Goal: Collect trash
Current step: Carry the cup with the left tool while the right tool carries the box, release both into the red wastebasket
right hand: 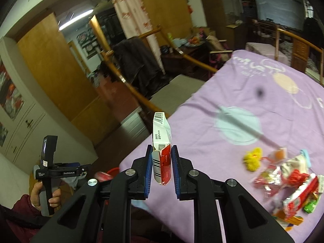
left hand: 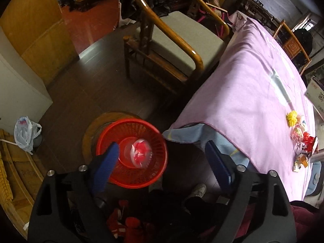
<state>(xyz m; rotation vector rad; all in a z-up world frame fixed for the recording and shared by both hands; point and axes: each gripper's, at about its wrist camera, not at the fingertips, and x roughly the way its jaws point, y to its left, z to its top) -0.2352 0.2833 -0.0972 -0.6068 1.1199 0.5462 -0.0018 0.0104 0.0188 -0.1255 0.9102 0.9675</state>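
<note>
A red mesh basket (left hand: 141,174) stands on a round wooden stool on the floor, below my left gripper (left hand: 162,158). Its blue pads are wide apart with nothing between them, so it is open. A red and white wrapper (left hand: 140,151) lies inside the basket. My right gripper (right hand: 162,162) is shut on a flattened white and red carton (right hand: 161,139) with a barcode, held over the near edge of the purple-covered table (right hand: 232,125). Several wrappers (right hand: 287,182) and a yellow pom-pom (right hand: 253,159) lie on the cloth at the right. The same wrappers (left hand: 303,143) show in the left wrist view.
A wooden armchair (left hand: 178,40) with a grey cushion stands at the table's far side. A white plastic bag (left hand: 25,132) sits on the floor by a white cabinet. A person's hand (right hand: 43,194) holds the left gripper's handle. Their white shoe (left hand: 198,189) is by the basket.
</note>
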